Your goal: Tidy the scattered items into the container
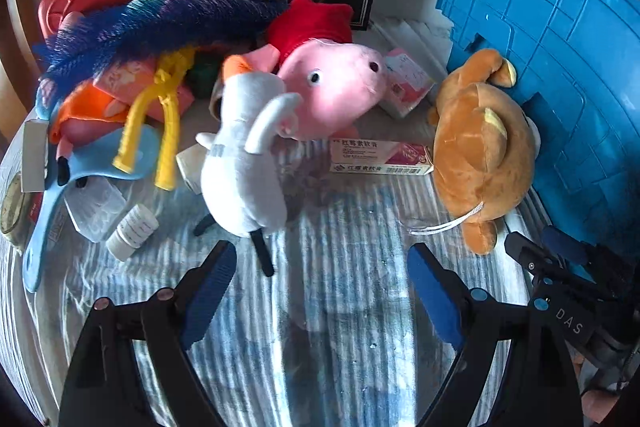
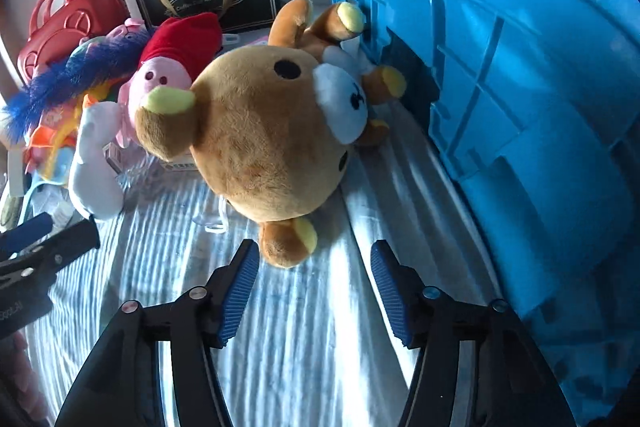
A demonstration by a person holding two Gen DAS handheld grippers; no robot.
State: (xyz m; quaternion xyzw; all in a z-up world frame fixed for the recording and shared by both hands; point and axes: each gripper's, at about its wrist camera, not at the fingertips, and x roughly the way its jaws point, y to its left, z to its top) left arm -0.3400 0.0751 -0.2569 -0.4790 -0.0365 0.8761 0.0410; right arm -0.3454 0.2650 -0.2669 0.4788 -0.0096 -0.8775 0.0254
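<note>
Spread wide and empty, the right gripper (image 2: 314, 287) has its blue ribbed pads (image 2: 238, 293) aimed at the lower ear of the brown plush bear with yellow ear linings (image 2: 264, 147), which lies on its side just ahead of the fingertips on the blue-and-white striped cloth (image 2: 304, 347). The left gripper (image 1: 320, 291) is likewise parted, holding nothing, facing the grey-white plush bird with an orange beak (image 1: 240, 163) beside the pink plush pig in a red dress (image 1: 332, 87). Behind the bear stands the ribbed blue plastic crate (image 2: 520, 87), its wall touching the bear's paws.

The bear looks like the next pick. A good grasp probably means pushing forward until the pads straddle the ear or a thick fold of the head, closing deep into the soft pile, then lifting high enough to clear the crate's rim, which is out of view.
</note>
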